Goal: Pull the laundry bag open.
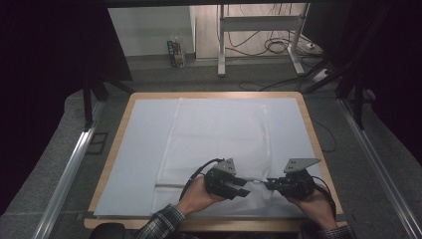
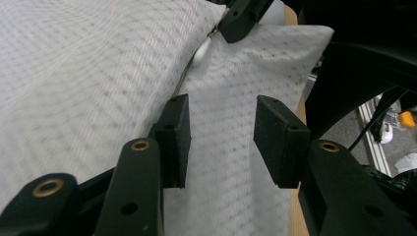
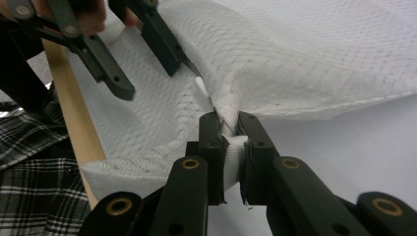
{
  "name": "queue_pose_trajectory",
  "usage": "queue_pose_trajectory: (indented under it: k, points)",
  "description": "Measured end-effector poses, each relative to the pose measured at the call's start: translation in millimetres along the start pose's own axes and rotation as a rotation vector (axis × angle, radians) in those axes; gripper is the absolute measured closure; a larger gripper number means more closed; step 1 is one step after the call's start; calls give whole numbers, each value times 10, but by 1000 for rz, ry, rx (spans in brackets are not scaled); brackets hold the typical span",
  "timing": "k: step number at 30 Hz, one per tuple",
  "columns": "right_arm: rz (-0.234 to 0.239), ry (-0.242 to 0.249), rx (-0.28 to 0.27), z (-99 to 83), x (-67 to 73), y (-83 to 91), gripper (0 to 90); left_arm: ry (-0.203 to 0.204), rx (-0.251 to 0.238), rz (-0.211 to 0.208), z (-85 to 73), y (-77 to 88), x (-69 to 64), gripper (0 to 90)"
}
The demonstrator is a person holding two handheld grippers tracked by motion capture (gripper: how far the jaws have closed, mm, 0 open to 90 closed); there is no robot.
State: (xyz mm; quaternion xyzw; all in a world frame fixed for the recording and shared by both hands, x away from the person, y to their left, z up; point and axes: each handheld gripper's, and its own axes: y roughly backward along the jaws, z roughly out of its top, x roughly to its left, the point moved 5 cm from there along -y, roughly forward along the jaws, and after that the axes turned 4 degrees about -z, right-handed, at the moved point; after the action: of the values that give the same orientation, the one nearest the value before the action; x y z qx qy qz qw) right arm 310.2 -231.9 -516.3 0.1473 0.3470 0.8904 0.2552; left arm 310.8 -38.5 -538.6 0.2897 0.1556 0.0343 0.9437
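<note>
A: Where's the mesh bag (image 1: 219, 139)?

B: Flat on the white sheet (image 1: 139, 149) over the counter (image 1: 124, 117), its near edge lifted between the two claws by the person's side.

A: And the claws?

B: The right claw (image 3: 229, 129) is clamped together on a bunched bit of the bag's edge, next to the zipper pull (image 3: 202, 89). The left claw (image 2: 221, 137) hangs with its jaws apart over the mesh, gripping nothing; its fingers (image 1: 241, 186) point toward the right claw in the high view.

A: What could go wrong?

B: My guess is the left claw is going for the pull. It's small and slick-looking, so the jaws could close on mesh instead, or the pull could slip out. If the right claw's hold is only on thin fabric, a tug along the zipper could drag the cloth free or snag the mesh in the teeth.

A: Anything inside the bag?

B: It lies flat and looks empty, though I can't see through the mesh for certain
</note>
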Motion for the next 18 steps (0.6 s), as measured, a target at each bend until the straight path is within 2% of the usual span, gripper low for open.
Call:
queue_pose_trajectory:
  k: [4,10,13,18]
  points:
    - [13,10,-4,11,20,-3,811,-1,13,18,53,-58,15,574]
    - [36,13,-21,36,43,4,812,17,-2,-3,89,-103,42,565]
    - [44,20,-24,40,53,3,811,14,-2,2,101,-107,42,564]
    - [45,23,-25,42,51,2,812,15,-11,-16,123,-106,32,568]
